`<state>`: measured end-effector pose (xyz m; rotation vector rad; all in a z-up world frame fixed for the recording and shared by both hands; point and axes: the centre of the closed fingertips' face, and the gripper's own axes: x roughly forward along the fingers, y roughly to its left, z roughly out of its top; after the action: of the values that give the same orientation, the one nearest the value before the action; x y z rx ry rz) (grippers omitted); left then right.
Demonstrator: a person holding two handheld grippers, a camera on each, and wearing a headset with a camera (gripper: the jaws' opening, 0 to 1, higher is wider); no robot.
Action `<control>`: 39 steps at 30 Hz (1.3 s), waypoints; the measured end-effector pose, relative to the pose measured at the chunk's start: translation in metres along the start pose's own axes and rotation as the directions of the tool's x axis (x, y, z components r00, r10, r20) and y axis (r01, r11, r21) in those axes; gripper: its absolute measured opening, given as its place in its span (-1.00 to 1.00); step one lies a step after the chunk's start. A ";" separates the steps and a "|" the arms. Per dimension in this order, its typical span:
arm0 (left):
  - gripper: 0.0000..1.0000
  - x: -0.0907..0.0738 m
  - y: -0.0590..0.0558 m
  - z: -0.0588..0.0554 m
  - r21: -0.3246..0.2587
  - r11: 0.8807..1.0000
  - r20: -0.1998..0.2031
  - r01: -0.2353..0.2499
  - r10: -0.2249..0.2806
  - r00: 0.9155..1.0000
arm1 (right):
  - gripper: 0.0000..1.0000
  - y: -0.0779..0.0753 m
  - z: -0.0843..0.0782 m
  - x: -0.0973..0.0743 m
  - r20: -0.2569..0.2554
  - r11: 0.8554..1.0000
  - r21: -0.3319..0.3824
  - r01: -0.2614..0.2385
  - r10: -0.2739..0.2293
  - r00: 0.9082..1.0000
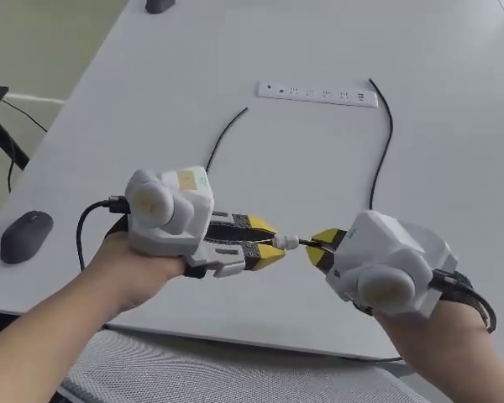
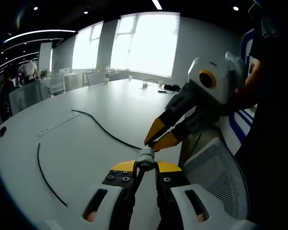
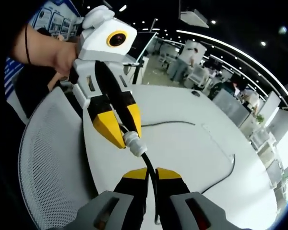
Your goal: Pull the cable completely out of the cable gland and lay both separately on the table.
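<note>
White plastic cable gland (image 1: pixel 287 243), clamped in the left gripper's (image 1: pixel 273 244) jaws near the table's (image 1: pixel 260 306) front edge at 6 o'clock, still carries the black cable (image 3: pixel 147 159), pinched by the right gripper's (image 1: pixel 317 245) jaws at 3 o'clock, with open tabletop toward the power strip (image 1: pixel 317 93) at 12 o'clock.

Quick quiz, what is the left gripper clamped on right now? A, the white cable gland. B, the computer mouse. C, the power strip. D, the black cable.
A: in the left gripper view, the left gripper is shut on the white cable gland, while the right gripper pinches the black cable coming out of it.
</note>
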<state>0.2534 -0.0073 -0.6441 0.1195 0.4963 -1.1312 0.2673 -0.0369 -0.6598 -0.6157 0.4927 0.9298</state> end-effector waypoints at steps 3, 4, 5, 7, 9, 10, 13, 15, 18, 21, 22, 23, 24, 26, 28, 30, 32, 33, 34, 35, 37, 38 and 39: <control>-0.70 0.000 0.000 0.000 -0.001 1.000 0.000 0.002 -0.002 1.000 | -1.00 -0.003 -0.005 0.001 -0.004 0.998 0.061 0.001 -0.001 1.000; -0.70 0.000 0.001 0.000 -0.001 1.000 -0.002 0.001 -0.001 1.000 | -1.00 -0.006 -0.006 0.001 -0.005 0.998 0.065 0.004 -0.004 1.000; -0.70 0.000 0.001 0.000 -0.001 1.000 -0.003 0.000 0.000 1.000 | -1.00 -0.007 -0.008 0.001 -0.009 0.998 0.070 0.007 -0.006 1.000; -0.70 0.000 0.001 0.000 -0.003 1.000 -0.002 0.001 -0.001 1.000 | -1.00 -0.010 -0.012 0.002 -0.013 0.996 0.089 0.014 -0.013 1.000; -0.70 0.000 0.002 0.000 0.000 1.000 -0.002 0.000 0.000 1.000 | -1.00 -0.013 -0.016 0.002 -0.021 0.994 0.109 0.027 -0.025 0.999; -0.70 0.000 0.002 0.001 -0.004 1.000 -0.001 0.000 0.000 1.000 | -1.00 -0.014 -0.018 0.002 -0.024 0.993 0.117 0.032 -0.029 0.999; -0.70 0.000 0.002 0.001 -0.003 1.000 -0.001 -0.002 0.002 1.000 | -1.00 -0.018 -0.027 0.003 -0.041 0.985 0.166 0.049 -0.043 0.998; -0.70 0.001 0.002 0.000 -0.003 1.000 -0.001 -0.003 0.003 1.000 | -1.00 -0.021 -0.032 0.004 -0.046 0.979 0.197 0.060 -0.052 0.998; -0.70 0.001 0.002 -0.001 -0.002 1.000 -0.004 -0.004 0.004 1.000 | -1.00 -0.024 -0.042 0.005 -0.060 0.967 0.245 0.069 -0.056 0.997; -0.70 0.001 0.001 -0.003 0.002 1.000 -0.011 -0.004 0.004 1.000 | -1.00 -0.027 -0.053 0.006 -0.073 0.960 0.267 0.083 -0.066 0.995; -0.70 0.002 0.001 -0.004 0.003 1.000 -0.013 -0.004 0.004 1.000 | -1.00 -0.028 -0.056 0.006 -0.077 0.956 0.279 0.086 -0.067 0.995; -0.70 0.002 0.002 -0.004 0.004 1.000 -0.015 -0.005 0.005 1.000 | -1.00 -0.028 -0.060 0.007 -0.083 0.951 0.297 0.089 -0.067 0.994; -0.70 0.002 0.002 -0.005 0.006 1.000 -0.017 -0.007 0.007 1.000 | -1.00 -0.029 -0.066 0.008 -0.093 0.944 0.315 0.099 -0.073 0.993; -0.70 0.002 0.002 -0.007 0.006 1.000 -0.020 -0.010 0.010 1.000 | -1.00 -0.031 -0.077 0.008 -0.111 0.929 0.352 0.114 -0.079 0.991; -0.70 0.003 0.003 -0.007 0.007 1.000 -0.020 -0.010 0.010 1.000 | -1.00 -0.030 -0.087 0.009 -0.126 0.906 0.408 0.118 -0.073 0.989; -0.70 0.004 0.002 -0.009 0.015 1.000 -0.026 -0.010 0.010 1.000 | -1.00 -0.031 -0.093 0.010 -0.133 0.907 0.402 0.124 -0.077 0.988; -0.70 0.005 0.001 -0.010 0.018 1.000 -0.031 -0.006 0.007 0.999 | -1.00 -0.030 -0.099 0.011 -0.145 0.895 0.428 0.129 -0.073 0.987; -0.70 0.005 0.001 -0.010 0.020 1.000 -0.032 -0.006 0.007 0.999 | -1.00 -0.030 -0.102 0.011 -0.151 0.886 0.444 0.135 -0.074 0.986; -0.70 0.006 0.000 -0.011 0.023 1.000 -0.034 -0.006 0.007 0.999 | -1.00 -0.030 -0.104 0.011 -0.155 0.882 0.451 0.138 -0.076 0.985; -0.70 0.006 0.000 -0.010 0.021 1.000 -0.031 -0.007 0.008 0.999 | -1.00 -0.027 -0.106 0.012 -0.160 0.872 0.473 0.131 -0.061 0.985; -0.70 0.007 -0.001 -0.009 0.004 1.000 -0.017 0.000 0.000 1.000 | -1.00 -0.027 -0.107 0.013 -0.165 0.862 0.488 0.139 -0.065 0.984; -0.70 0.007 -0.001 -0.009 0.011 1.000 -0.021 -0.002 0.002 1.000 | -1.00 -0.027 -0.107 0.013 -0.168 0.863 0.486 0.141 -0.066 0.984; -0.70 0.007 -0.001 -0.009 0.018 1.000 -0.024 -0.002 0.003 1.000 | -1.00 -0.026 -0.106 0.013 -0.173 0.862 0.486 0.143 -0.065 0.983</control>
<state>0.2520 -0.0107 -0.6554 0.1496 0.5077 -1.1329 0.2823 -0.1126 -0.7378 -0.2368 0.7968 0.6163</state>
